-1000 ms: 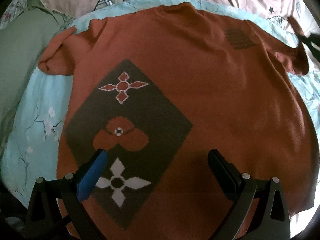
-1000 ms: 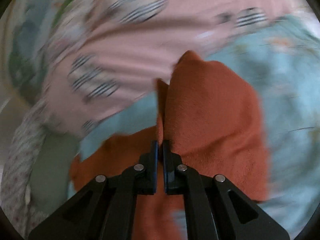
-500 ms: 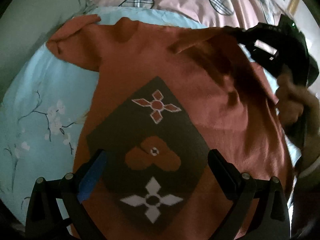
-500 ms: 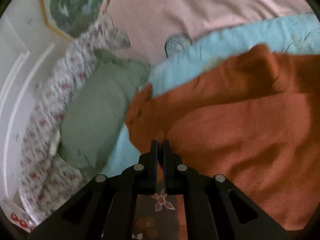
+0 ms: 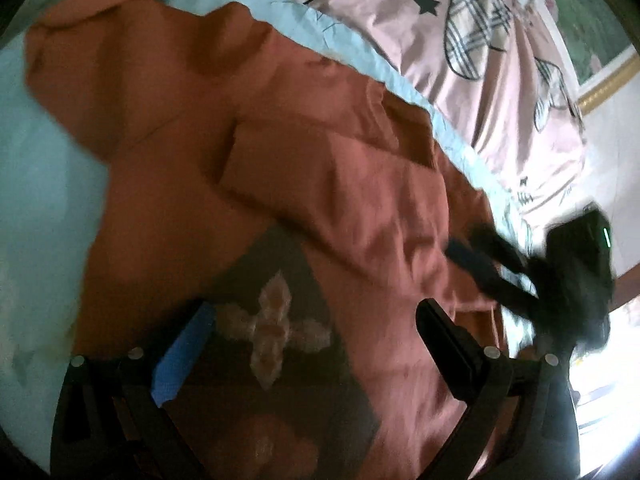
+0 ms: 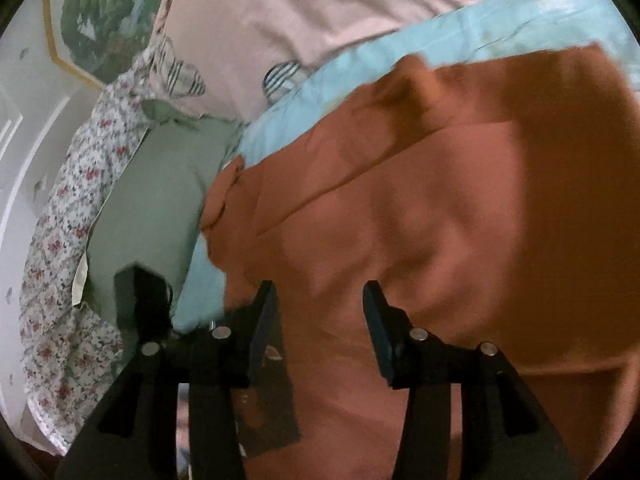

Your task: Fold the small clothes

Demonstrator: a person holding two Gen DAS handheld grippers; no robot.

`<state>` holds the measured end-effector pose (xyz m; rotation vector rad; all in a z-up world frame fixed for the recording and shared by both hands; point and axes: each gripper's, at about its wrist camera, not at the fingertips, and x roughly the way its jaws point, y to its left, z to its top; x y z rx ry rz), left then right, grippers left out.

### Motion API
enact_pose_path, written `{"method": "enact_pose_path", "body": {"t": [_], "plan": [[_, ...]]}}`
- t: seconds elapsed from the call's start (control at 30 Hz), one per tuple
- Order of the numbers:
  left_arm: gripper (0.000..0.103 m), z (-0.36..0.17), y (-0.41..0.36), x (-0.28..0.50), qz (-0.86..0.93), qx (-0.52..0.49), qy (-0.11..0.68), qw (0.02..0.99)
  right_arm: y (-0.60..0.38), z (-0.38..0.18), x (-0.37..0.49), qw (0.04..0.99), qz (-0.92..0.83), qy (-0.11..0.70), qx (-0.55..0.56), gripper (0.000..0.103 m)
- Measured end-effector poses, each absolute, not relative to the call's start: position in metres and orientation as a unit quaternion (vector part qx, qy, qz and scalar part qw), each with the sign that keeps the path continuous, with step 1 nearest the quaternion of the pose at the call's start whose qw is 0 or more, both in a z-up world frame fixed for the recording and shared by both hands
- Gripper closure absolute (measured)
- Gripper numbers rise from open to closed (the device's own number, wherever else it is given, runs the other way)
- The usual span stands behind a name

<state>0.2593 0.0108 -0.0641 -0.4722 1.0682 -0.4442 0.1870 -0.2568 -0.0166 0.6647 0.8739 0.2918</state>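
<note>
A rust-orange sweater (image 5: pixel 192 152) with a dark diamond patch (image 5: pixel 276 320) lies flat on a light blue quilt (image 5: pixel 44 168). Its right sleeve (image 5: pixel 340 188) is folded over the chest. My left gripper (image 5: pixel 312 328) is open and empty, low over the patch. My right gripper (image 6: pixel 318 312) is open and empty just above the folded sleeve (image 6: pixel 440 216). It also shows blurred at the right of the left wrist view (image 5: pixel 496 268). The left sleeve (image 5: pixel 96 8) lies spread at the top left.
A pink bedspread with plaid hearts (image 5: pixel 460 40) lies beyond the quilt. A green pillow (image 6: pixel 152 208) and a floral cloth (image 6: pixel 60 240) lie left of the sweater. A framed picture (image 6: pixel 100 20) hangs on the wall.
My right gripper carried the right sleeve across the sweater, opened and let it go on the chest. My left gripper stayed open and moved closer over the patch.
</note>
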Motion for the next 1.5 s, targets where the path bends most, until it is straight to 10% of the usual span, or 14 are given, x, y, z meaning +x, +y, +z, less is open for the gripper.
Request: {"method": "enact_pose_path", "body": {"t": [0.2, 0.23, 0.3, 0.87, 0.93, 0.97, 1.5], "plan": [[0.014, -0.064, 0.001, 0.318, -0.193, -0.224, 0.472, 0.83, -0.301, -0.009, 0.145, 0.856, 0.072, 0.39, 0.331, 0.055], [0.025, -0.061, -0.003, 0.323, -0.198, -0.219, 0.465, 0.835, -0.308, -0.007, 0.14, 0.857, 0.064, 0.387, 0.335, 0.055], [0.097, -0.058, -0.012, 0.333, -0.219, -0.2, 0.47, 0.831, -0.324, -0.001, 0.13, 0.861, 0.045, 0.378, 0.337, 0.056], [0.098, -0.027, 0.028, 0.326, -0.14, -0.128, 0.413, 0.891, -0.391, -0.022, 0.194, 0.855, -0.053, 0.431, 0.284, 0.039], [0.098, -0.031, 0.024, 0.322, -0.14, -0.114, 0.415, 0.892, -0.389, -0.033, 0.206, 0.85, -0.069, 0.454, 0.259, 0.058], [0.098, -0.031, 0.022, 0.319, -0.144, -0.111, 0.415, 0.891, -0.392, -0.034, 0.207, 0.85, -0.07, 0.454, 0.257, 0.092], [0.096, -0.048, -0.012, 0.314, -0.177, -0.088, 0.43, 0.881, -0.419, -0.011, 0.171, 0.873, -0.179, 0.4, 0.215, 0.082]]}}
